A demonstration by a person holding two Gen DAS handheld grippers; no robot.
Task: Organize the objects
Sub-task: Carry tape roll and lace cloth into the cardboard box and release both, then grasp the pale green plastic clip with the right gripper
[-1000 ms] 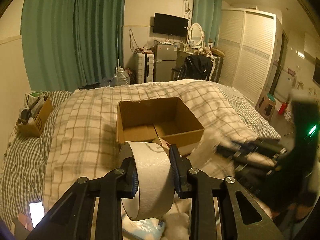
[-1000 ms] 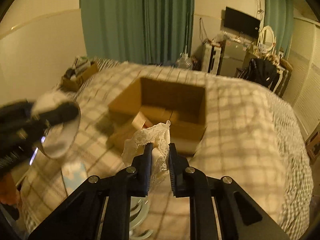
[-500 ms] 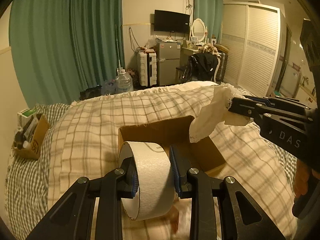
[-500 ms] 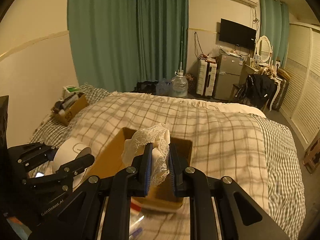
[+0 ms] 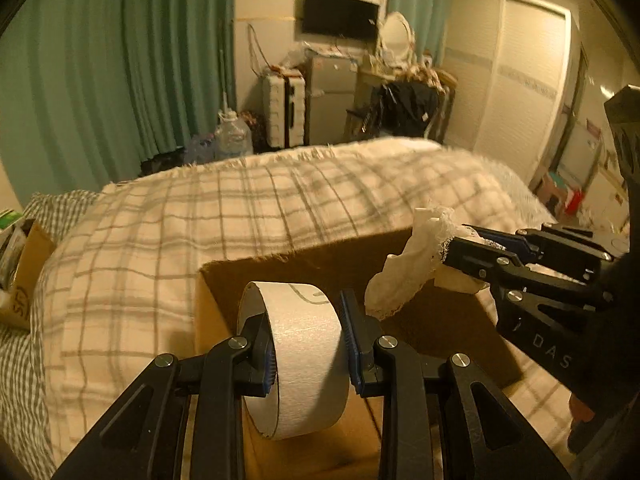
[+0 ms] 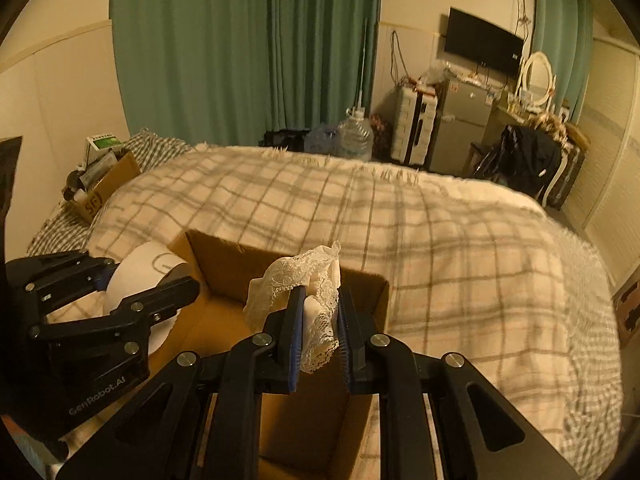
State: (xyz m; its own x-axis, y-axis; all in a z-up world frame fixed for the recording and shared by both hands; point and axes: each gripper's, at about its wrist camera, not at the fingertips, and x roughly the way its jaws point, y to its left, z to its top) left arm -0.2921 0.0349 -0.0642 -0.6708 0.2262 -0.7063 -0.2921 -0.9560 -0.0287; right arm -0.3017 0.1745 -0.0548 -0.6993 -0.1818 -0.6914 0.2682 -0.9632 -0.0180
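My left gripper [image 5: 307,340] is shut on a wide roll of white tape [image 5: 300,364] and holds it over the near left part of an open cardboard box [image 5: 304,268] on the bed. It also shows in the right wrist view [image 6: 152,280] at the box's left wall. My right gripper [image 6: 318,320] is shut on a white lace cloth [image 6: 296,284] above the box [image 6: 224,260]. In the left wrist view the cloth [image 5: 408,268] hangs over the box's right side from the right gripper [image 5: 460,248].
The box sits on a plaid blanket [image 6: 440,240] covering the bed. A small cardboard box of items [image 6: 104,184] stands at the bed's far left. Beyond the bed are green curtains [image 6: 240,48], a water jug [image 6: 356,136], a suitcase, a fridge and a wardrobe.
Both grippers have moved forward and down over the box, which now fills more of each view. The right gripper with the cloth has dropped lower. Both grips are unchanged.
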